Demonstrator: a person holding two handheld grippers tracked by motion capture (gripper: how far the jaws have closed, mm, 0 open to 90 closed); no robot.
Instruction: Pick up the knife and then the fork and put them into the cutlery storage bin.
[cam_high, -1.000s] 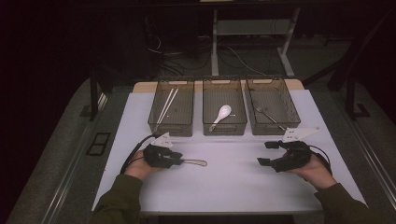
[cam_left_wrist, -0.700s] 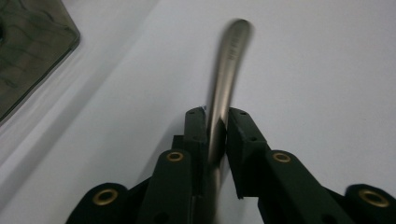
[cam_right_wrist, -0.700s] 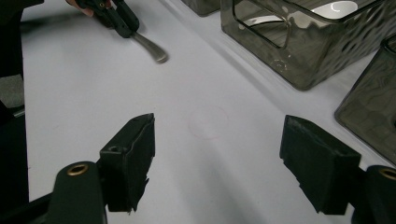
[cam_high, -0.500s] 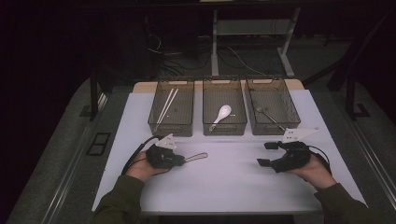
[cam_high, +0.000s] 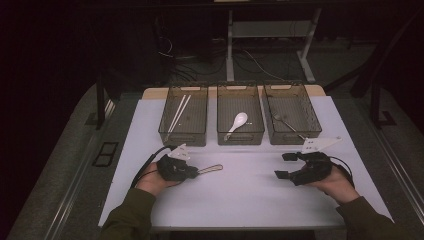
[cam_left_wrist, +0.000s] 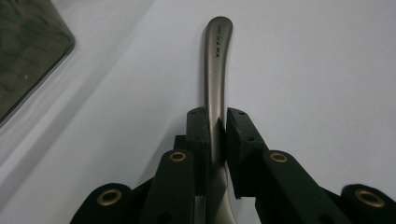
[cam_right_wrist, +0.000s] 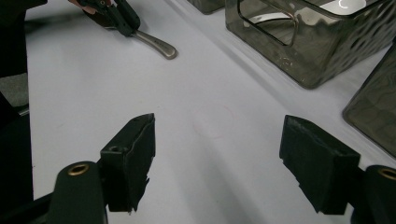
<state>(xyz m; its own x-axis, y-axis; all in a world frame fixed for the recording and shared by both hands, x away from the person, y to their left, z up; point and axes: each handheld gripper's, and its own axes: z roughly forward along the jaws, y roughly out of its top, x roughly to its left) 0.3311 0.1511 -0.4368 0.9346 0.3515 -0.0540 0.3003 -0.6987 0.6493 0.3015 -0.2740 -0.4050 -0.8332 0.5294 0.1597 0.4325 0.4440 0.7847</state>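
Observation:
A metal utensil handle (cam_high: 212, 168) lies low over the white table (cam_high: 250, 200), pointing right from my left gripper (cam_high: 192, 172). In the left gripper view the pads of my left gripper (cam_left_wrist: 215, 122) press on both sides of the handle (cam_left_wrist: 215, 60); its jaws have just been closing on it. The utensil's other end is hidden behind the jaws. My right gripper (cam_high: 284, 165) rests at the table's right, and in its own view the right gripper (cam_right_wrist: 217, 135) stands open with nothing between the pads. The right gripper view also has the left gripper (cam_right_wrist: 116, 16) and the handle (cam_right_wrist: 156, 44) far off.
Three dark mesh bins stand in a row at the back. The left bin (cam_high: 182, 139) holds chopsticks (cam_high: 177, 112), the middle bin (cam_high: 240, 140) a white spoon (cam_high: 237, 121), the right bin (cam_high: 292, 138) a metal fork (cam_high: 287, 124).
The left gripper's jaws have closed onto the utensil handle, and the handle's free end has shifted slightly toward the bins. The right gripper has not moved.

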